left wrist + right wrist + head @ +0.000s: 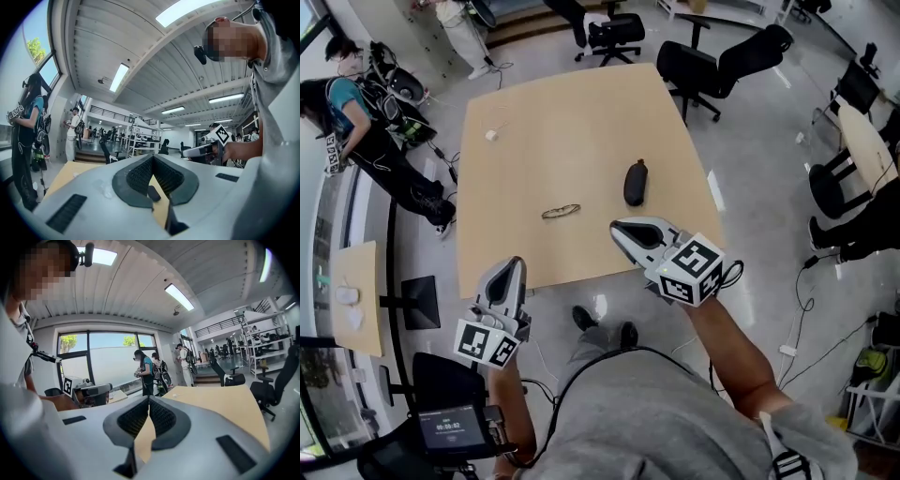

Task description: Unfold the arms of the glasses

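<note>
Our left gripper [514,263] and right gripper [620,228] both have their jaws pressed together on nothing, hovering at the wooden table's [581,122] near edge. The folded glasses [561,212] lie at our right gripper's ten o'clock, the black case [635,182] at its twelve

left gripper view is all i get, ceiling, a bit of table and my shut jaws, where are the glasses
Observer: The glasses lie near the middle of the table, ahead of the left gripper and a little to its right.
Operator: arms folded or open
Observer: They look folded flat, though they are small in the head view.
Operator: anything next to them
Observer: A dark case lies to their right, apart from them.
</note>
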Tool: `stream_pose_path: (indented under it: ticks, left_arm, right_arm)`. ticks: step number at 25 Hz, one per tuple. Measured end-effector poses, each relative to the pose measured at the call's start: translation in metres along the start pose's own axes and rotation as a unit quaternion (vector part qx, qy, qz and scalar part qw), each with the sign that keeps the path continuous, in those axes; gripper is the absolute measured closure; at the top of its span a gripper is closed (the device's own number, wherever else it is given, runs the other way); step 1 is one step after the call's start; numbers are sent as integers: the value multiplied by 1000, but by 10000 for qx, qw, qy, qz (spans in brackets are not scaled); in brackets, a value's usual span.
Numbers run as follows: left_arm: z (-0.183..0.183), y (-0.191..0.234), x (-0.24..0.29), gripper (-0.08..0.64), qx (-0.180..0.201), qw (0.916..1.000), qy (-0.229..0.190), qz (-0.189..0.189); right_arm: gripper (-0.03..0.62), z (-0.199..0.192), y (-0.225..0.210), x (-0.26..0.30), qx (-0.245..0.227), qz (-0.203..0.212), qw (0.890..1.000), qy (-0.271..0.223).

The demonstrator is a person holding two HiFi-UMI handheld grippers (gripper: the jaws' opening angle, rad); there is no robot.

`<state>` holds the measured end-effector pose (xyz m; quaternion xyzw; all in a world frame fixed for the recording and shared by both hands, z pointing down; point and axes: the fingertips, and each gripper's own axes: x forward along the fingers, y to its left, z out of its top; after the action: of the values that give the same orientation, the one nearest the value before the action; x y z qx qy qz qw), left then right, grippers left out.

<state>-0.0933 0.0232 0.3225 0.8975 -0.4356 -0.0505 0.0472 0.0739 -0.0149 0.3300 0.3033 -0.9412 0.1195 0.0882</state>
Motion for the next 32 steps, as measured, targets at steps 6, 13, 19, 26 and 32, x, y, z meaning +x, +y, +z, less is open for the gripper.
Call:
stream_pose_path:
  ticks: [6, 13, 19, 26, 32]
  left_arm:
    - [12, 40, 49, 555, 3, 9994, -163, -297]
    - [11, 101, 83, 555, -168, 9971, -237, -707]
    - [-3, 137, 93, 555, -442, 9958, -87, -799]
    - [-16, 165, 124, 555, -466, 9957, 5, -802]
    - [-50, 176, 121, 555, -658, 9941, 656, -557]
  right_arm:
    - [584, 16, -39, 31, -49, -241, 9997, 28]
    - [584, 31, -64, 82, -105, -656, 9977, 94]
    - [584, 17, -68, 118, 80, -715, 9966, 406]
    - [584, 5, -103, 149, 93, -746, 9954, 592]
    - [584, -49, -118, 176, 489, -481, 9915, 1102]
